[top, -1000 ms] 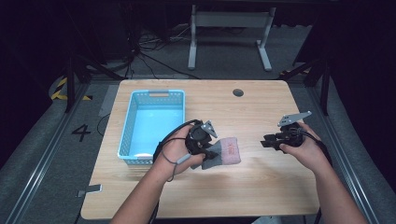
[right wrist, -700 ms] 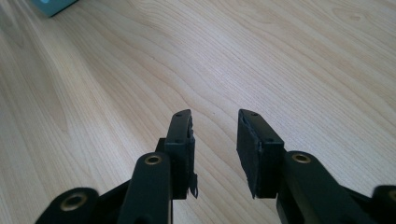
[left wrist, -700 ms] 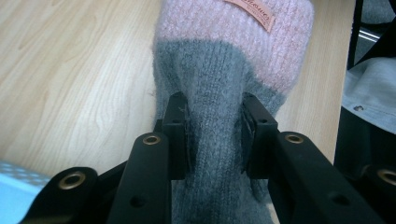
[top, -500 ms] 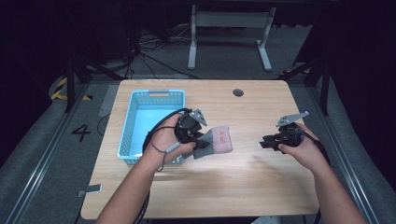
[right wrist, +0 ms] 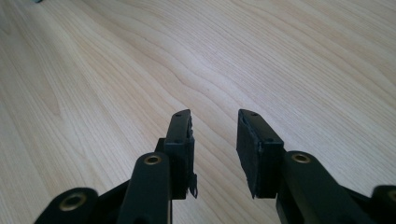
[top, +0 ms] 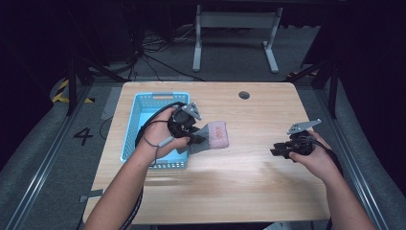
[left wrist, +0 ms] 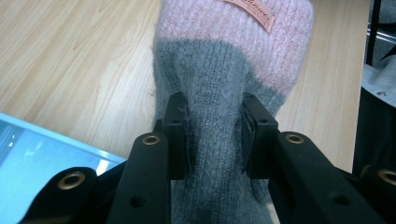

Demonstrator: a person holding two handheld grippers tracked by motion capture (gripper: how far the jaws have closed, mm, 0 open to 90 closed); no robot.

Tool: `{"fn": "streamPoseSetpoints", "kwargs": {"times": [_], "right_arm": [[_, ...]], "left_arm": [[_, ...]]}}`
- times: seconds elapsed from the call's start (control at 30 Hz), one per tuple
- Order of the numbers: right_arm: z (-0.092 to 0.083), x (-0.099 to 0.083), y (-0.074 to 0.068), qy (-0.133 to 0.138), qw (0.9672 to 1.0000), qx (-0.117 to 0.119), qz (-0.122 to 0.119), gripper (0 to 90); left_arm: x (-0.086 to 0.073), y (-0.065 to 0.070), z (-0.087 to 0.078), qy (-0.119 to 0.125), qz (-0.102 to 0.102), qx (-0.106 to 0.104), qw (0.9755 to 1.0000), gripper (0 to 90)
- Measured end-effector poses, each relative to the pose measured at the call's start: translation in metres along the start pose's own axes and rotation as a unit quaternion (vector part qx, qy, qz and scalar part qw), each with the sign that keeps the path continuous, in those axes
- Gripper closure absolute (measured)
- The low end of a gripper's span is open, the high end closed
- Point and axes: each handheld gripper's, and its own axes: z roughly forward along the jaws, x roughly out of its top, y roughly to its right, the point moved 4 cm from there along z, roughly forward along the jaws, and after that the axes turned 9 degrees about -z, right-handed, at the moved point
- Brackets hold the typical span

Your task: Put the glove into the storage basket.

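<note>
1. My left tongs (left wrist: 212, 133) are clamped on the grey part of a knitted sock (left wrist: 229, 70); both pads press into the fabric from either side.
2. In the high view my left tongs (top: 198, 140) hold the sock (top: 214, 136) just past the right rim of the blue basket (top: 139, 120), with the sock's pink end pointing toward the middle of the table (top: 249, 187).
3. The pink end carries a small sewn label (left wrist: 250, 10), seen in the left gripper view; its wording is too small to read.
4. Whether the sock's pink end touches the table or hangs just above it, I cannot tell.
5. My right tongs (right wrist: 215, 133) stand apart with nothing between them, bare wood showing through the gap.
6. In the high view my right tongs (top: 276, 151) sit low over the right side of the table, pointing left toward the sock and well apart from it.
7. A corner of the basket (left wrist: 42, 154) shows at the lower left of the left gripper view, below the left tongs.
8. A small dark round hole (top: 244, 95) sits near the table's far edge.
</note>
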Motion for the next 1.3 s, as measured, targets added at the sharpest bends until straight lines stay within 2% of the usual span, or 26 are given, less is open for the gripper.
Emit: {"fn": "streamPoseSetpoints", "kwargs": {"times": [0.2, 0.33, 0.5, 0.63, 0.83, 0.97, 1.1, 1.3], "right_arm": [[-0.008, -0.009, -0.003, 0.001, 0.9999, -0.009, 0.007, 66.8], [-0.011, -0.016, -0.005, 0.000, 0.9998, -0.014, 0.013, 66.7], [-0.015, -0.026, -0.006, -0.003, 0.9996, -0.019, 0.022, 66.7], [-0.021, -0.032, -0.007, -0.001, 0.9992, -0.026, 0.030, 66.6], [-0.026, -0.037, -0.008, 0.003, 0.9990, -0.030, 0.032, 66.4], [-0.028, -0.040, -0.009, 0.004, 0.9989, -0.032, 0.034, 66.3], [-0.028, -0.041, -0.010, 0.003, 0.9988, -0.035, 0.034, 65.8], [-0.026, -0.042, -0.011, 0.003, 0.9990, -0.032, 0.032, 65.8]], "left_arm": [[-0.006, -0.015, -0.010, 0.001, -0.005, 0.010, 0.9999, 68.0], [-0.011, -0.029, -0.021, 0.009, -0.018, 0.020, 0.9996, 68.0], [-0.013, -0.045, -0.031, 0.015, -0.022, 0.030, 0.9992, 68.0], [-0.015, -0.054, -0.034, 0.013, -0.020, 0.036, 0.9991, 67.9], [-0.020, -0.068, -0.038, 0.019, -0.036, 0.042, 0.9983, 67.9], [-0.023, -0.078, -0.040, 0.020, -0.043, 0.047, 0.9977, 67.9], [-0.023, -0.086, -0.043, 0.010, -0.038, 0.057, 0.9976, 67.9], [-0.024, -0.101, -0.042, 0.016, -0.051, 0.061, 0.9967, 67.9]]}}
